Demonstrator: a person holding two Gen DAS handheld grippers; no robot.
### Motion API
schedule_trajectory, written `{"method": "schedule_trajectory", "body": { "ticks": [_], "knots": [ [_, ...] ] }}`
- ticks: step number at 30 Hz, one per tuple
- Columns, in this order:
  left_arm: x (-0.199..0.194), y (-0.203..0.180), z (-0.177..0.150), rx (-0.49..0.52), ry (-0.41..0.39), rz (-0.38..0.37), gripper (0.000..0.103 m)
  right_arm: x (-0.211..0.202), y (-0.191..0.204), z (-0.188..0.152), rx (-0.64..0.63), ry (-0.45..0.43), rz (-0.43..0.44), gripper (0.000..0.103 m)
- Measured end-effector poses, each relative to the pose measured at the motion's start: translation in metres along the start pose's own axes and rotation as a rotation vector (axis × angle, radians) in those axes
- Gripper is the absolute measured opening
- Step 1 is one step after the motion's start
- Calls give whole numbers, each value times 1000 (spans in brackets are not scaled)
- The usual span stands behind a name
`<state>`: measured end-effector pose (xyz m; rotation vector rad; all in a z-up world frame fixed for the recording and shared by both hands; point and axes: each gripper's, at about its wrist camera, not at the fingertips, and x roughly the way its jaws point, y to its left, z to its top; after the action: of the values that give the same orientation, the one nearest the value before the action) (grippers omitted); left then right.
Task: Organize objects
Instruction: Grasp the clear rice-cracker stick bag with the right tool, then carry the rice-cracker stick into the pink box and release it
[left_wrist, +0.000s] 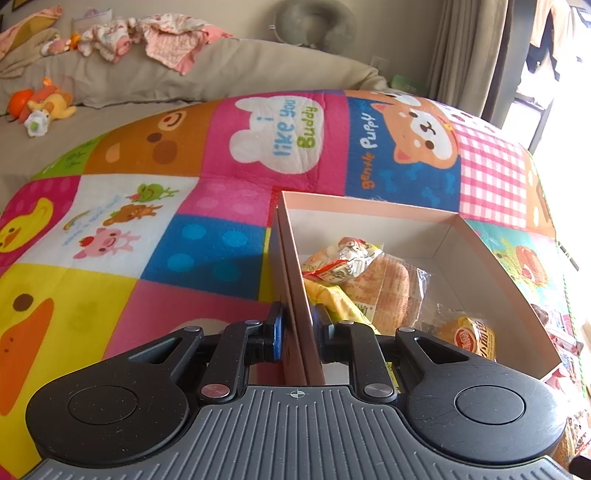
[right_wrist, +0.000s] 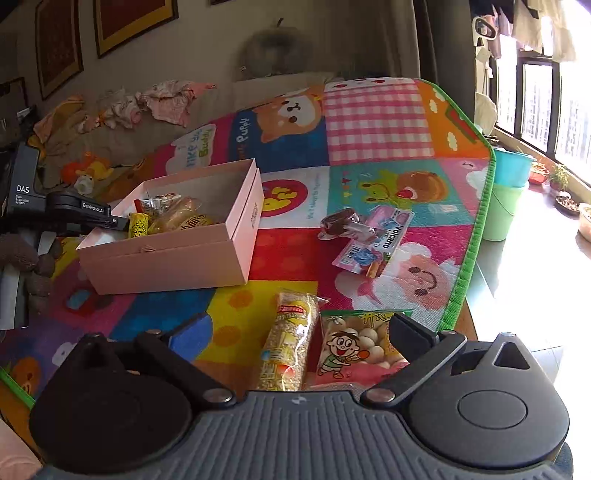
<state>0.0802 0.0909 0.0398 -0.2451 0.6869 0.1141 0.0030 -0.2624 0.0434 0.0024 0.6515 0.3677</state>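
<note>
A pink cardboard box (left_wrist: 369, 206) lies open on a colourful play mat (left_wrist: 207, 236). My left gripper (left_wrist: 297, 325) is shut on the box's left wall, one finger outside and one inside. In the box are a bread packet (left_wrist: 384, 291), a yellow packet (left_wrist: 340, 302) and an orange-labelled bun (left_wrist: 469, 338). The right wrist view shows the box (right_wrist: 166, 258) at left, with the left gripper (right_wrist: 118, 221) on its far-left wall. My right gripper (right_wrist: 299, 332) stands wide open over a grain bar packet (right_wrist: 288, 350) and a cartoon packet of round snacks (right_wrist: 354, 347), pressing on neither.
A pink "Volcano" packet (right_wrist: 376, 240) and a clear-wrapped chocolate snack (right_wrist: 340, 223) lie on the mat right of the box. The mat's green edge (right_wrist: 476, 229) runs down the right side, with teal and green buckets (right_wrist: 509, 173) beyond. A sofa with clothes (left_wrist: 166, 37) and plush toys (left_wrist: 44, 103) stands behind.
</note>
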Motion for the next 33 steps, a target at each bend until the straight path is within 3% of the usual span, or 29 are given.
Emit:
{"method": "schedule_trajectory", "body": {
  "ticks": [3,8,10,12,18,26,30,33],
  "knots": [
    [0,0,0,-2,0,-1,19,17,13,2,-33,57,8,75],
    [-1,-1,-1,6,0,-3,20,38,22,2,-59,127,-21,51],
    [-1,-2,-1,15,0,-3,20,41,21,2,-52,156,-17,35],
    [-1,-2,-1,13,1,-2,20,39,22,1,-54,179,-15,30],
    [-1,-3,0,18,0,5,19,25,34,8,-33,257,133,28],
    [0,1,0,-3,-3,-13,20,-4,50,82,-11,79,212,28],
    [-1,4,-1,-7,-7,-29,21,17,61,118,62,32,249,28],
    [-1,6,-1,-13,-8,-45,22,49,68,135,165,52,260,28]
  ]
}}
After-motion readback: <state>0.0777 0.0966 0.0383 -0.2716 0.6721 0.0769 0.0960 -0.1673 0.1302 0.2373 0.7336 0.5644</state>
